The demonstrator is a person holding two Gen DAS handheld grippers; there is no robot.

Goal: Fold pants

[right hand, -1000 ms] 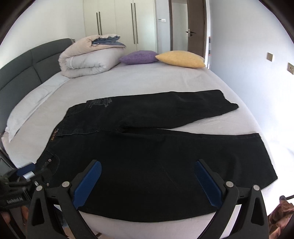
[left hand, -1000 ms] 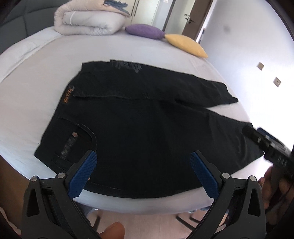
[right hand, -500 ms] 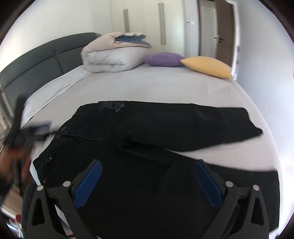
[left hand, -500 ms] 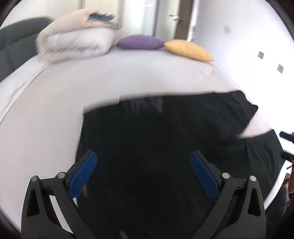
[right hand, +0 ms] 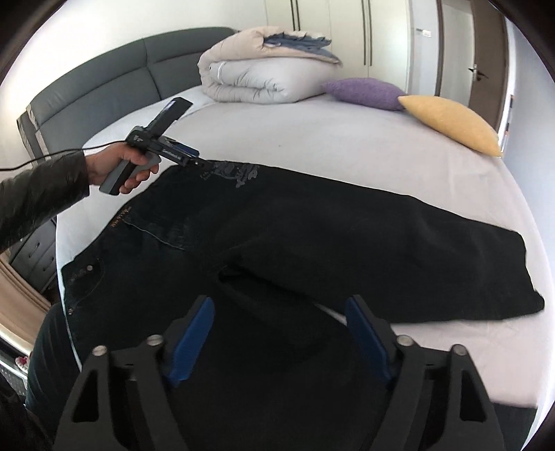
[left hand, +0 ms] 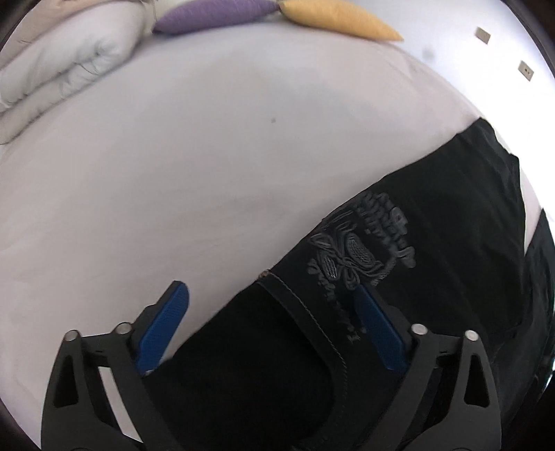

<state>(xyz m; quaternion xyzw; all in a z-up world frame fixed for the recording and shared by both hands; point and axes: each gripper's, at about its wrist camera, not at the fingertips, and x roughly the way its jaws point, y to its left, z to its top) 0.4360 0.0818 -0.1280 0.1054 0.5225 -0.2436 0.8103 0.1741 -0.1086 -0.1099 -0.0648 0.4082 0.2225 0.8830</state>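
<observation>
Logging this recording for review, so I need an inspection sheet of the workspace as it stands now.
Surface: bed with a pale sheet.
Job's things: black pants spread flat, legs apart, not yet folded; grey embroidery near the waistband's far corner.
Clutter: rolled duvet, purple pillow, yellow pillow at the far side.
Grippers: left hand-held gripper open, straddling the waistband's far corner; right hand-held gripper open, over the crotch area.
Cables: thin black cable trailing from the left tool.
Surroundings: grey headboard, wardrobe doors, door.
</observation>
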